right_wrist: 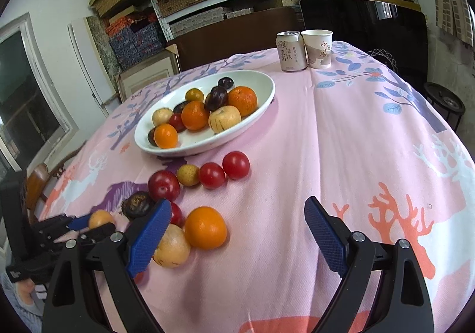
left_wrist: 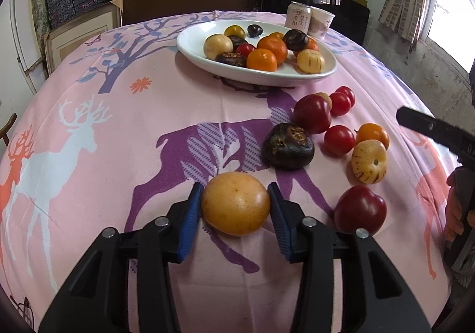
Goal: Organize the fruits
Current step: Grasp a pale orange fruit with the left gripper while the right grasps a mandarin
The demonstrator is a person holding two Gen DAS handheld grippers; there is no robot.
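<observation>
A round yellow-orange fruit (left_wrist: 236,203) lies on the pink deer-print cloth, and the blue pads of my left gripper (left_wrist: 235,196) press on both its sides. The right wrist view shows that same grip at the far left, on the fruit (right_wrist: 100,218). My right gripper (right_wrist: 237,208) stands open over bare cloth, nothing between its fingers; an orange (right_wrist: 205,227) and a pale striped fruit (right_wrist: 172,249) lie just beside its left finger. The white oval dish (left_wrist: 193,45) at the back holds several fruits.
Loose on the cloth to the right of my left gripper: a dark wrinkled fruit (left_wrist: 288,146), two red plums (left_wrist: 360,209), cherry tomatoes (left_wrist: 339,140). A drink can (right_wrist: 291,50) and a paper cup (right_wrist: 317,49) stand behind the dish. Shelves with boxes fill the background.
</observation>
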